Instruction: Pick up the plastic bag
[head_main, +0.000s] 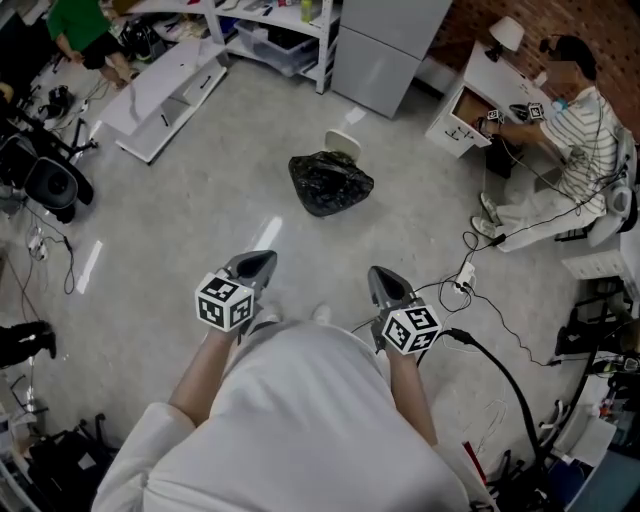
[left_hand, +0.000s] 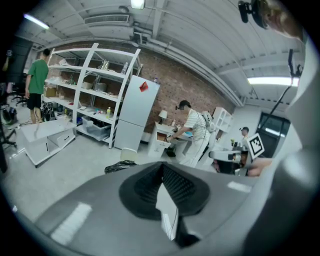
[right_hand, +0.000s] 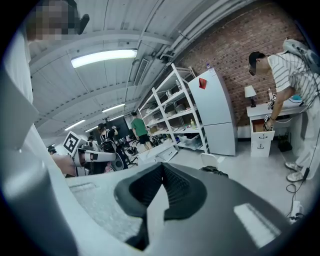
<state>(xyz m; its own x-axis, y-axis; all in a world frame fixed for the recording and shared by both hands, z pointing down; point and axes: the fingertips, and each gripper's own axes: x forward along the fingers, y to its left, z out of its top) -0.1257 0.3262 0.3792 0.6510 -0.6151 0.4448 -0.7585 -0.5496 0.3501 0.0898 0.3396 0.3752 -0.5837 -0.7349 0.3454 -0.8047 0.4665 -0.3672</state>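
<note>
A crumpled black plastic bag (head_main: 331, 183) lies on the grey floor some way ahead of me, with a small white bin (head_main: 342, 145) just behind it. My left gripper (head_main: 264, 259) and right gripper (head_main: 377, 275) are held side by side at waist height, well short of the bag, both shut with nothing between the jaws. The bag (left_hand: 120, 166) peeks over the left gripper (left_hand: 162, 166) in the left gripper view. In the right gripper view the bag (right_hand: 214, 171) shows just above the right gripper (right_hand: 162, 167), far off.
A white shelf unit (head_main: 160, 95) lies flat at the left rear. A grey cabinet (head_main: 385, 50) stands behind the bag. A person in a striped shirt (head_main: 570, 150) works at a white desk (head_main: 480, 95) on the right. Cables (head_main: 470, 290) trail across the floor at right.
</note>
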